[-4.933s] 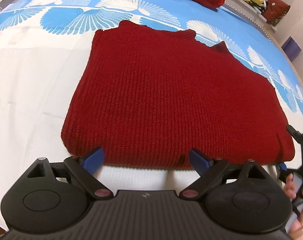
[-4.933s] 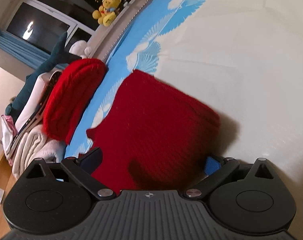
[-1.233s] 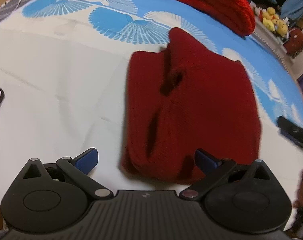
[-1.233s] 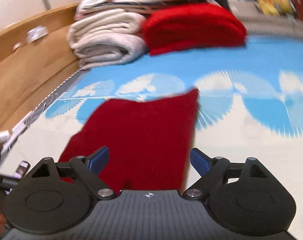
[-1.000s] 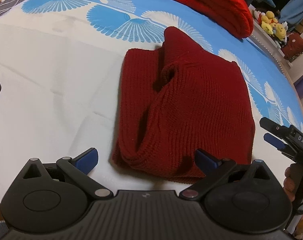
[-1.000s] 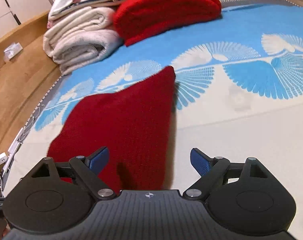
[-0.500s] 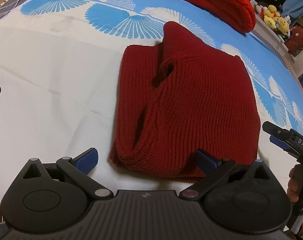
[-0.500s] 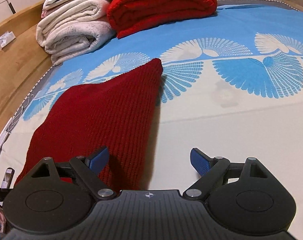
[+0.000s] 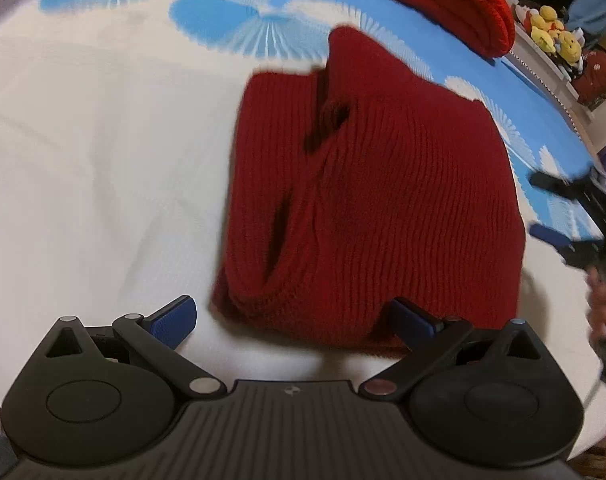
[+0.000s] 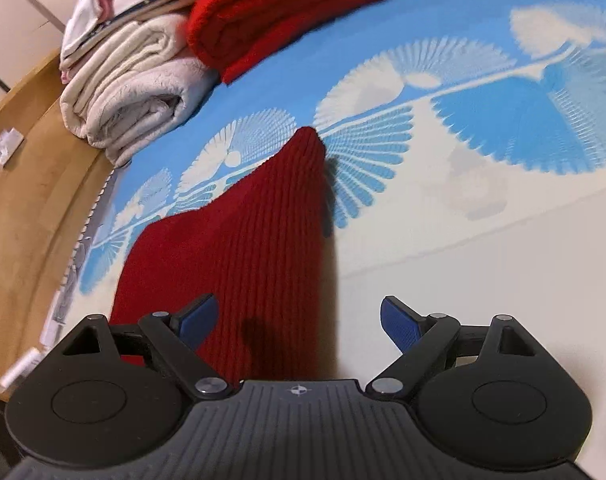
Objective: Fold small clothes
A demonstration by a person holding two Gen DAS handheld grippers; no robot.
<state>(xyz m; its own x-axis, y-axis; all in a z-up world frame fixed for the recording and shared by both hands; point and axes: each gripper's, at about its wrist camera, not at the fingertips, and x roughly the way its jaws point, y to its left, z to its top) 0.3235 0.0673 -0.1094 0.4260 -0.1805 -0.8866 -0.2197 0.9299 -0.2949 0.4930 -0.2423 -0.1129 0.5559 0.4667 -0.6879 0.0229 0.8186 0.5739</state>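
Blue-and-white bedspread (image 9: 83, 140) bears one dark red sweater (image 9: 383, 200); both grippers' fingers (image 9: 171, 318) spread apart, empty.

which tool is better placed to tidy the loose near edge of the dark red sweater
Left, probably. The left tool hangs open right at the bulging near edge of the dark red sweater. The right tool, also open, sits off the sweater's side edge, half over bare sheet.

No legible text anywhere.
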